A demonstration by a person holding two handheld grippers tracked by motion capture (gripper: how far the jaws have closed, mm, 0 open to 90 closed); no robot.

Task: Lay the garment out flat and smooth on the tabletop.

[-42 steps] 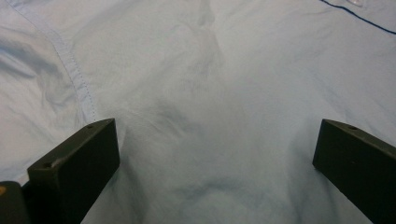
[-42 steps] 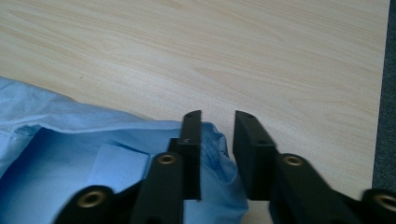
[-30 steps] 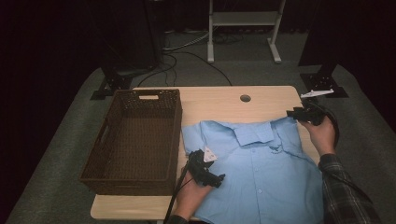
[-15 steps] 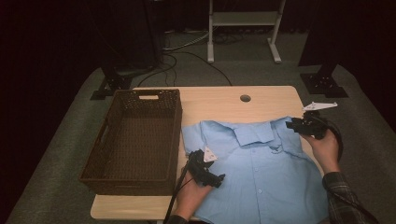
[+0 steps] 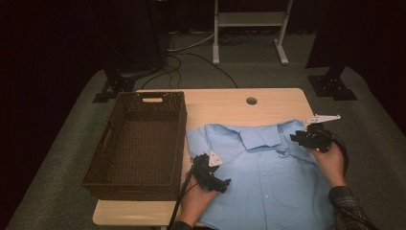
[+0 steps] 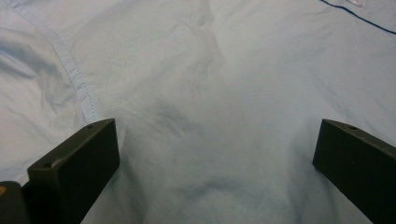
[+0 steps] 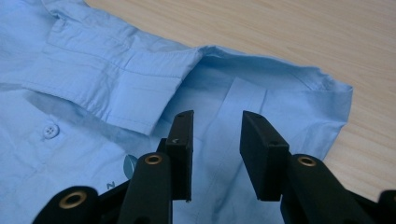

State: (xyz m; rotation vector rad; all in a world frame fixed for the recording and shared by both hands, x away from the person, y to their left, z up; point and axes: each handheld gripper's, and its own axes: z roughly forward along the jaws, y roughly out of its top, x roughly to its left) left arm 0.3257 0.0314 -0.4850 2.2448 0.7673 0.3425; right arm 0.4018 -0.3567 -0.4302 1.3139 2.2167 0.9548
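High view is showing a light blue shirt (image 5: 268, 177) lying flat, front up, on the wooden table (image 5: 225, 108). The collar is pointing to 12 o'clock and the body is running down to 6 o'clock. A dark woven basket (image 5: 139, 143) is sitting just beside the shirt, at its 9 o'clock.

The left gripper (image 5: 213, 175) is resting on the shirt's side at about 8 o'clock from the collar. Left gripper view is showing its jaws standing wide apart with soft cloth (image 6: 205, 116) spread flat between them. They are not pinching anything.

The right gripper (image 5: 306, 139) is hanging over the shoulder of the shirt at about 2 o'clock. Right gripper view is showing its jaws a little way apart, and they have just been closing. The shoulder cloth (image 7: 243, 102) is lying under the gap, but the pads are not squeezing it yet.

It looks like the person is getting ready to fold the shirt. To do this well, the right gripper should be going lower, so that only the top edge of the shoulder is slipping between the jaws. It should be pinching close to the seam, not the collar. The left gripper should be holding its side down so the shirt is not sliding or bunching up.
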